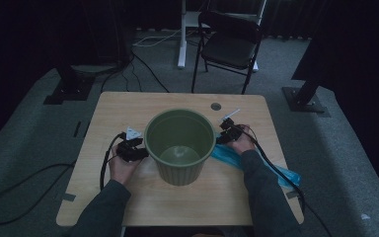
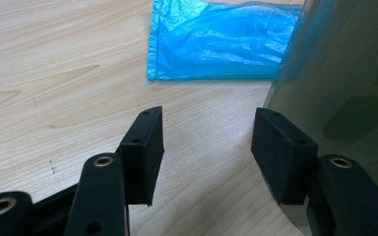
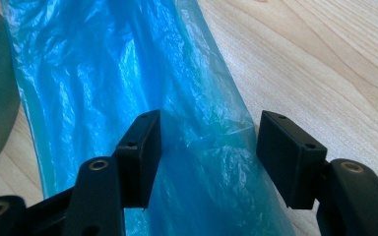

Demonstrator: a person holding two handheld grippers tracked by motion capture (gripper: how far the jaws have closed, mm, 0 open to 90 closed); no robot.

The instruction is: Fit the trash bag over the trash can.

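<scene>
Bag: blue plastic bag (image 3: 142, 73), lying flat and crumpled on the table (image 1: 128, 106) to the right of the bin, one end just beside the bin's base.
Right jaws: my right gripper (image 3: 209, 147) hangs just over the bag with its jaws spread wide, one pad over the plastic and the other near the bag's edge; nothing is pinched yet.
Left jaws: my left gripper (image 2: 206, 147) is also spread, empty, low over bare wood; its right-hand pad in the left gripper view sits against or just beside the bin wall, and I cannot tell whether it touches.
Bin: green plastic bin (image 1: 179, 145), upright in the middle of the table, between my two hands; inside it looks empty, with no liner over the rim.
Beyond: a folding chair (image 1: 229, 44) stands well behind the table on the grey floor.
Done so far: as I judge it, only the approach; both grippers are in place beside their things.
Left to do: grip the bag, lift and open it, and, if lining the bin is the aim, seat it inside and over the rim while the left side steadies the bin.
</scene>
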